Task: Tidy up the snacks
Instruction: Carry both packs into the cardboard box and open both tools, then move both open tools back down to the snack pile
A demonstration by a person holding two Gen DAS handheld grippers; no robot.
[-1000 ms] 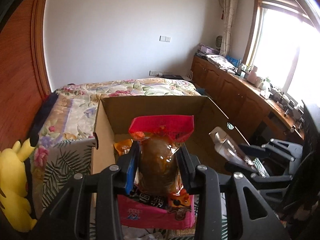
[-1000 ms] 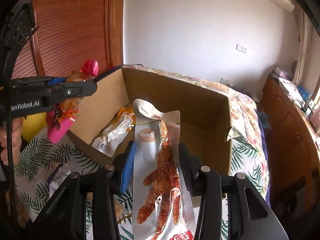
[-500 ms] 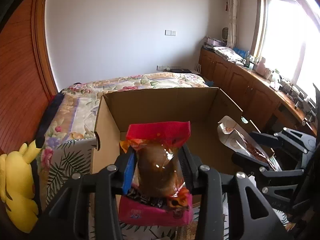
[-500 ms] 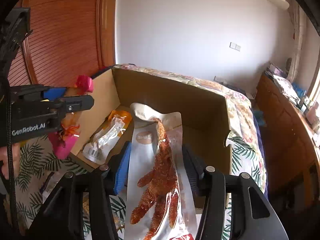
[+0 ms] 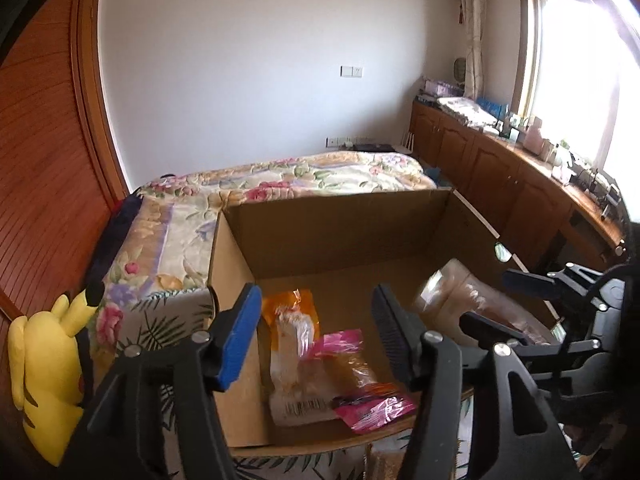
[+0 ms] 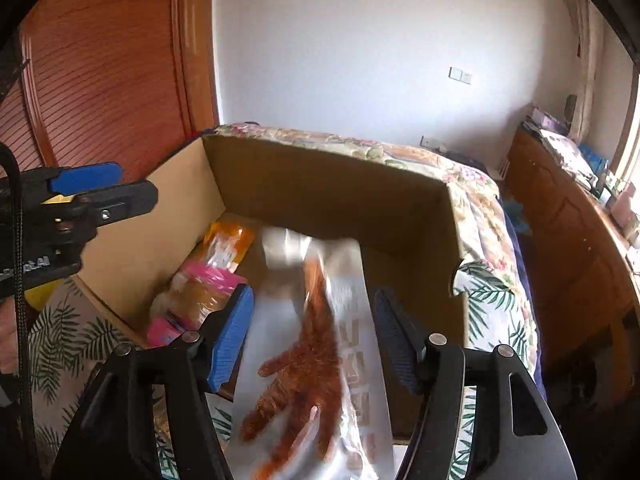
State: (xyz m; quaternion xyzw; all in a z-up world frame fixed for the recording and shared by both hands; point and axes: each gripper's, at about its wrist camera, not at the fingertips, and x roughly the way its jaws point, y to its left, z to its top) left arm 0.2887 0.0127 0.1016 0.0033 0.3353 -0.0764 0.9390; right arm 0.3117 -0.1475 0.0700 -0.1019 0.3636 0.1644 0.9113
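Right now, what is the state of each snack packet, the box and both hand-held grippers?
Brown cardboard box: open at the top, on the bed.
Orange and clear snack packet: lying flat inside the box.
Pink and clear snack packet: lying in the box, released.
White chicken-foot snack packet: blurred, between the right pads, no longer gripped.
Left hand-held gripper: jaws just opening, nothing held.
Right hand-held gripper: jaws just opening.

Cardboard box [image 5: 340, 232] stands on the bed [image 5: 280, 172], frame centre; two snack packets [image 5: 292, 332] lie inside, lower left; plush toy [image 5: 44, 368] at far left.
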